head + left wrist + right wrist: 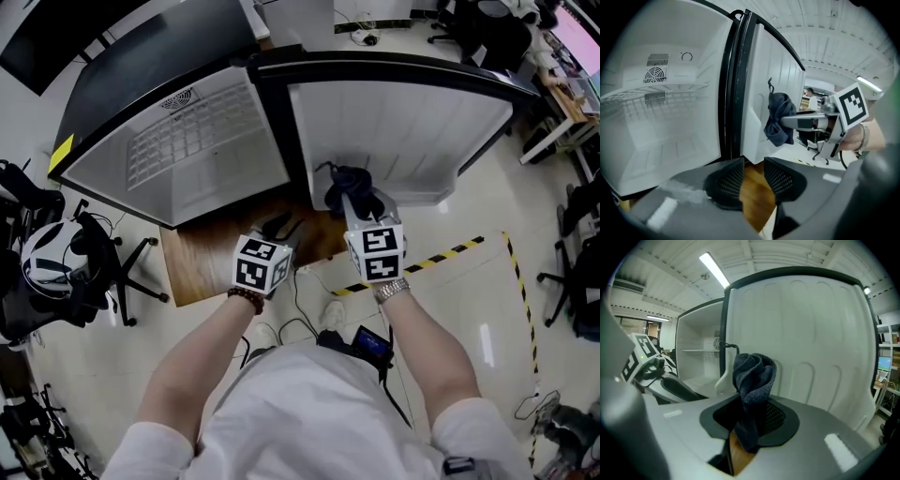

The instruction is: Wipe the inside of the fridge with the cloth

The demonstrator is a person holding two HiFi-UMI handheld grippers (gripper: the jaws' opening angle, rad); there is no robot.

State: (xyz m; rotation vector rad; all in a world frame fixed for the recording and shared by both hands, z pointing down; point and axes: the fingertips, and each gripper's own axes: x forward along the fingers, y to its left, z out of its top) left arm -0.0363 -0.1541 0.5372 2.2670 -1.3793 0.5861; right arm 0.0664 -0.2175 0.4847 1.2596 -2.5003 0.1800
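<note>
Nearest the head camera, the person's two forearms reach forward, each hand carrying a gripper with a marker cube. A bead bracelet (246, 298) sits on the left wrist and a watch (392, 289) on the right.

In its own view the right gripper (750, 420) is clenched on the cloth (752, 376). The dark blue fabric is pinched between the mesh pads (776, 416), its bunched upper part stands above the jaws, and a tail hangs below them. From the head view, the cloth (349, 183) is just in front of the white inner face of the open door (394, 131), low and close to the hinge side. Whether it presses on the door cannot be told. The left gripper view shows the same bundle (778, 117) at the tip of the right gripper (785, 123), beside the door's inner panel.

Jaws on the left gripper (753, 176) stand apart with a clear gap and grasp nothing; only the wooden board (216, 262) under the fridge shows between its pads (729, 180). It hangs near the dark front edge between compartment and door, touching neither.

Inside the fridge (141, 202), the compartment is white, with a wire shelf (192, 141) and a round vent (655, 75) on the back wall.
</note>
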